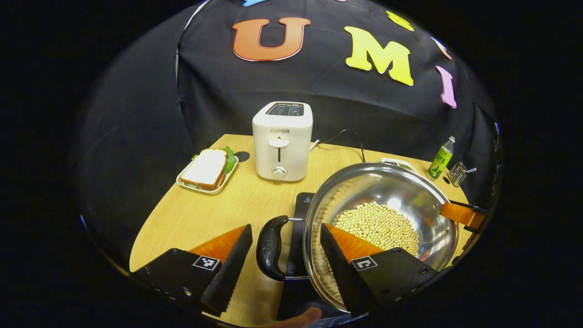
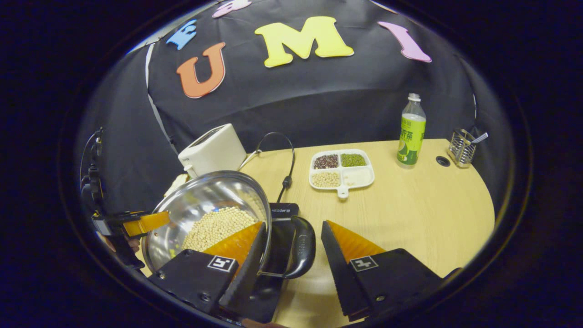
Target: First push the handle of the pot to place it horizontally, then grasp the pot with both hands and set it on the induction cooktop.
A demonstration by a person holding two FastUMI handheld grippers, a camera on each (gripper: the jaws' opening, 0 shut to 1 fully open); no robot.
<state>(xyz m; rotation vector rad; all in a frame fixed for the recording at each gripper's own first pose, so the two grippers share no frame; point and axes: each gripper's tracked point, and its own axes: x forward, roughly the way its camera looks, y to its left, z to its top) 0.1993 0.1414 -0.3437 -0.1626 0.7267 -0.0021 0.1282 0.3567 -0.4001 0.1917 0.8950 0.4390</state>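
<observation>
Straddling a black loop handle (image 1: 272, 247) at the lower centre of the left gripper view, the left tongs (image 1: 285, 255) stand open, one finger on the bare counter (image 1: 200, 214) side and the other inside the rim of the steel pot (image 1: 410, 196). The pot holds a heap of soybeans (image 1: 378, 225) and sits over the black induction cooktop (image 1: 298, 228), right of centre in the frame. Behind it stand a white toaster (image 1: 282, 141) at centre, a sandwich on a tray (image 1: 207, 171) at left, and a green bottle (image 1: 440, 158) at right.

In the right gripper view the right tongs (image 2: 291, 248) are likewise open around the opposite black handle (image 2: 303, 248), one finger inside the pot (image 2: 200, 196) rim, the other over the counter (image 2: 432, 205). Neither pair presses on a handle. The pot lies at lower left, with the cooktop (image 2: 282, 228) under it. A divided dish of beans (image 2: 341, 168), the bottle (image 2: 411, 132) and a wire holder (image 2: 461, 146) sit beyond, upper right.
</observation>
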